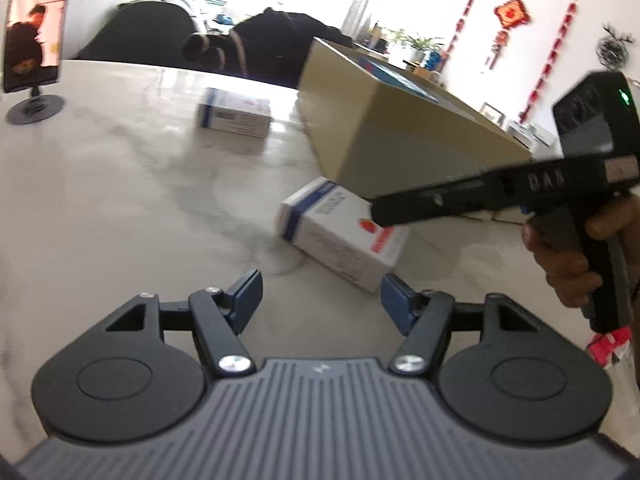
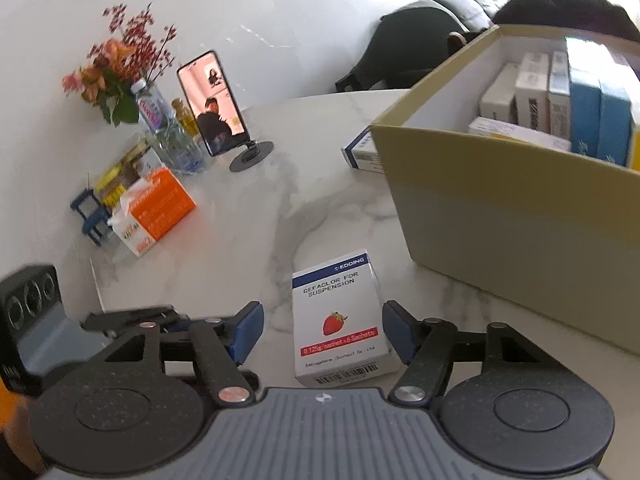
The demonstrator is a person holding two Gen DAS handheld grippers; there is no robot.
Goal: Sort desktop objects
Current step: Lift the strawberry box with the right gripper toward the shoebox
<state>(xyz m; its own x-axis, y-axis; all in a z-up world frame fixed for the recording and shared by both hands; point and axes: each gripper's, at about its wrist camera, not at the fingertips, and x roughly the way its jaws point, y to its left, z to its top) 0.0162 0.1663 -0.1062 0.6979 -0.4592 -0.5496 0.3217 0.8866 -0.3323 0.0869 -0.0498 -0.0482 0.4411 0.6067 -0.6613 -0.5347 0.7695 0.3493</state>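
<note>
The right gripper (image 2: 322, 330) hung spread over the strawberry medicine box (image 2: 339, 320), which lay flat on the marble table (image 2: 224, 240) between the blue pads, neither pressing it. The left gripper (image 1: 320, 298) was also spread and empty. A skewed squeeze could have spun the box away or knocked it against the cardboard box (image 2: 512, 216) nearby.

A white marble-veined table (image 2: 248, 240) carries a yellow cardboard box (image 2: 520, 240); a strawberry-printed medicine box (image 2: 340, 320) lies flat near it; a second medicine box (image 1: 234, 114) lies beyond; a phone on a stand (image 2: 214, 106), an orange carton (image 2: 154, 212) and a flower vase (image 2: 168, 128) stand well apart.
</note>
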